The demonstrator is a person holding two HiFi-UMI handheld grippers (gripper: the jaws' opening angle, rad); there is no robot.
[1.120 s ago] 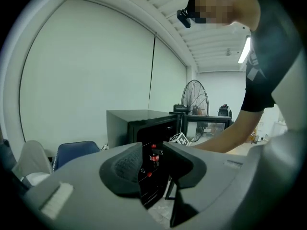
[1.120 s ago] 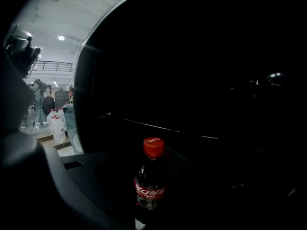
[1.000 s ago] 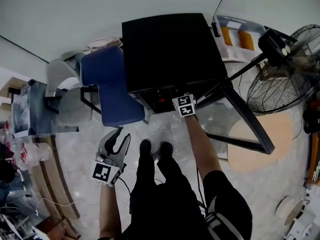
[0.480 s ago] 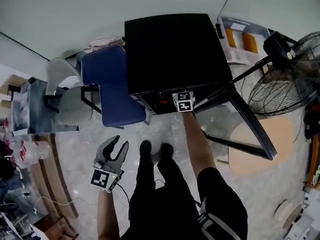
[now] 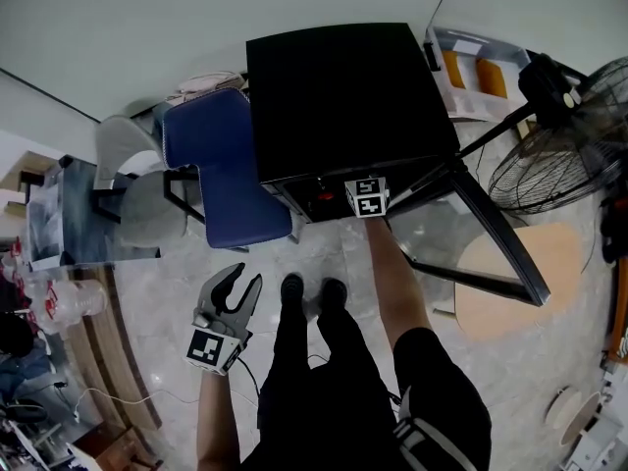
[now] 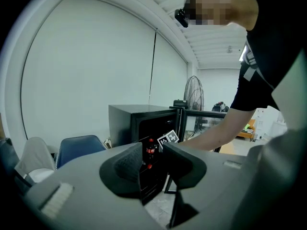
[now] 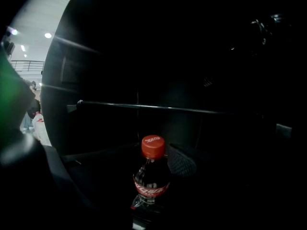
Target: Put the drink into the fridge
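A cola bottle with a red cap stands upright on a dark shelf inside the black fridge. My right gripper reaches into the fridge around the bottle. Its jaws are opening, and the textured right pad sits just off the bottle's shoulder. From the head view only its marker cube shows, at the fridge's opening. My left gripper hangs low at the left, open and empty. In the left gripper view, the left gripper frames the distant bottle.
The fridge's glass door stands swung open to the right. A blue chair and a grey chair sit left of the fridge. A standing fan and a round wooden board are at the right.
The right gripper's marker cube has edged a little further towards the fridge opening. The left gripper has hardly moved and stays open.
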